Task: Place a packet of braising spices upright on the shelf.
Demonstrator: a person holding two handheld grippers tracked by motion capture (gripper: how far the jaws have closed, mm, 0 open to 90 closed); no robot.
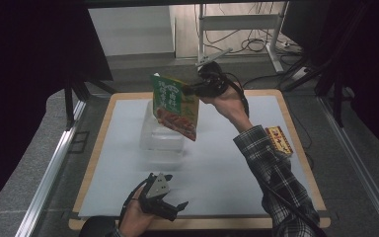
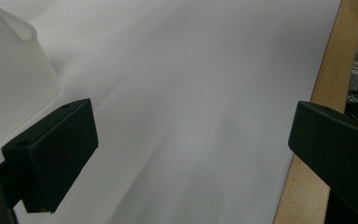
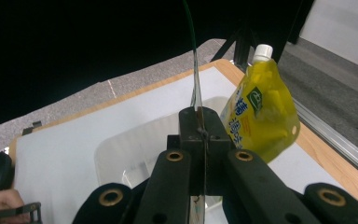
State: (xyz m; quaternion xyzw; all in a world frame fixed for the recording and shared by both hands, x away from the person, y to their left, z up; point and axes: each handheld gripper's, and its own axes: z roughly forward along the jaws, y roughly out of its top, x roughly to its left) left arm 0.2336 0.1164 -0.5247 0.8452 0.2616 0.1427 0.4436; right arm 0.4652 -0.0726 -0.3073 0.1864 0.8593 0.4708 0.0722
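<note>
The clear plastic bin (image 1: 160, 136) sits at centre frame in the high view, its upper part covered by the green food pouch (image 1: 175, 105). In the left gripper view just a corner of that bin (image 2: 14, 70) pokes in at upper left, cut by the frame edge. In the right gripper view the pouch (image 3: 195, 74) is edge-on, a thin line, its print unreadable. The yellow spouted pouch (image 3: 261, 112) carries lettering too blurred to read.

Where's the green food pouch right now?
In the high view, the green food pouch hangs in the right gripper, above the clear plastic tub at the table's far middle.
</note>
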